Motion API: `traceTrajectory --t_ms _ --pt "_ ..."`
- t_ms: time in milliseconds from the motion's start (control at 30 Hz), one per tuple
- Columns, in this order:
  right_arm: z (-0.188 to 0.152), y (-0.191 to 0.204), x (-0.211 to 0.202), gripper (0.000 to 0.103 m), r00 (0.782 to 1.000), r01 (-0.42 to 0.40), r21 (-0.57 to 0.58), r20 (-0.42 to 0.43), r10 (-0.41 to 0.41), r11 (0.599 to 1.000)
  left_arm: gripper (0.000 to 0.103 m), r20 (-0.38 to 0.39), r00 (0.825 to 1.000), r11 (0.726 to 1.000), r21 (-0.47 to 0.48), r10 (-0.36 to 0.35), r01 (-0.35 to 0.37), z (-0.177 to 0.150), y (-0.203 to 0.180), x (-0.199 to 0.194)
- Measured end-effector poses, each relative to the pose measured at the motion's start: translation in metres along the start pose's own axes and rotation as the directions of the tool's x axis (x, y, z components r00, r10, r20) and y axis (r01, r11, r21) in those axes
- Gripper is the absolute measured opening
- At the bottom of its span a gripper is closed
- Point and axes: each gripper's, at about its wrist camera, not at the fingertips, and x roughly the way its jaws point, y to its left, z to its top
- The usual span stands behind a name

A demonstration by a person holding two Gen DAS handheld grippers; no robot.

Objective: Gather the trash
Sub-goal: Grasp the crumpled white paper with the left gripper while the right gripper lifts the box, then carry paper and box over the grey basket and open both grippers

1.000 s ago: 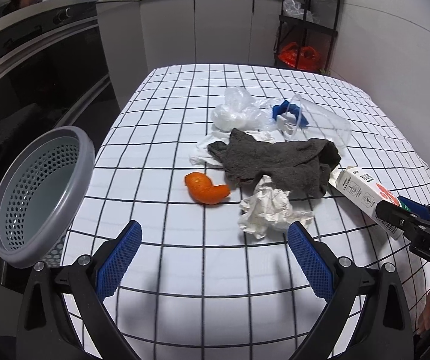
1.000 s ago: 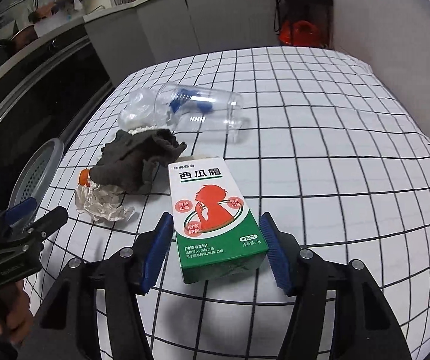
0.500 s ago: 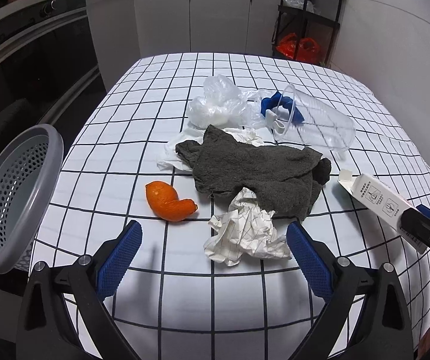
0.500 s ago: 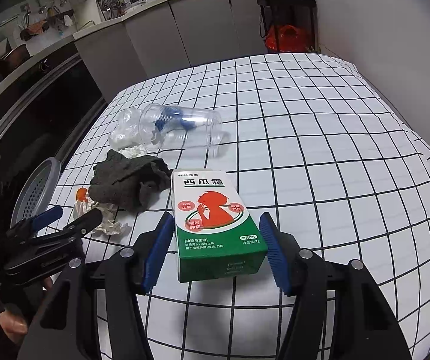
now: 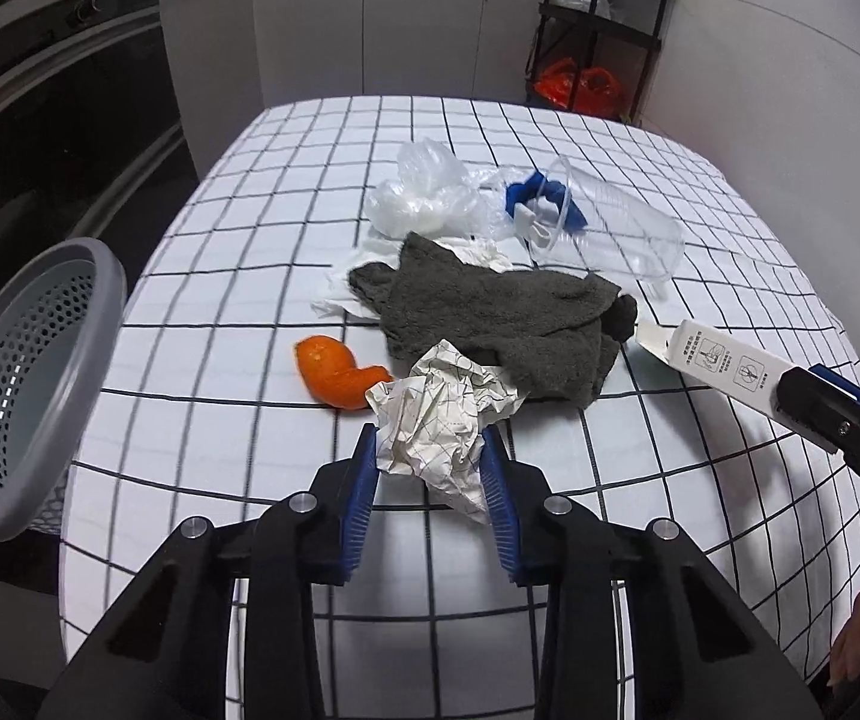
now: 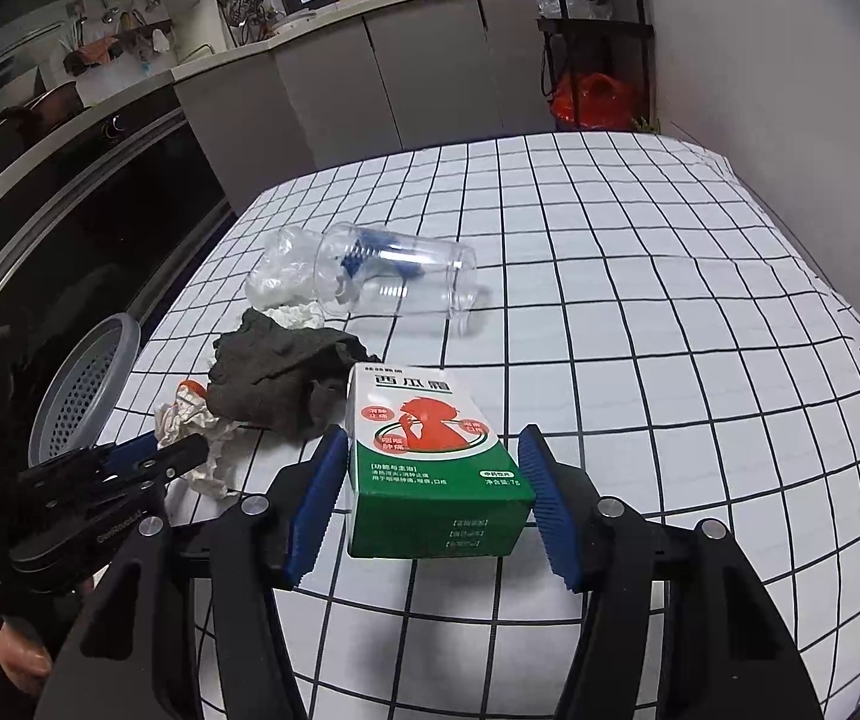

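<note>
Now the left gripper [image 5: 430,462], its jaws just closed in, is clamped on crumpled paper [image 5: 439,414]; a green carton [image 6: 430,456] is gripped by the right gripper [image 6: 433,480].

We see a table [image 5: 238,276] under a white cloth with a black grid. On it lie an orange peel [image 5: 334,369], a grey rag [image 5: 490,312], crumpled paper [image 5: 436,420], a clear plastic bag [image 5: 424,192] and a toppled clear cup [image 5: 616,228].
</note>
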Motion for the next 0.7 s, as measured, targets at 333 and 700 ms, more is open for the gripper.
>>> traceTrajectory --t_ms 333,700 --pt "0.002 0.014 -0.011 0.055 0.999 -0.014 -0.034 0.049 0.016 0.999 0.033 0.091 0.994 0.998 -0.019 0.057 -0.055 0.004 0.029 -0.05" --pt "0.005 0.034 -0.026 0.055 0.994 -0.048 -0.068 0.096 0.054 0.997 0.033 0.105 0.99 0.995 -0.052 0.09 -0.085 0.003 0.056 -0.069"
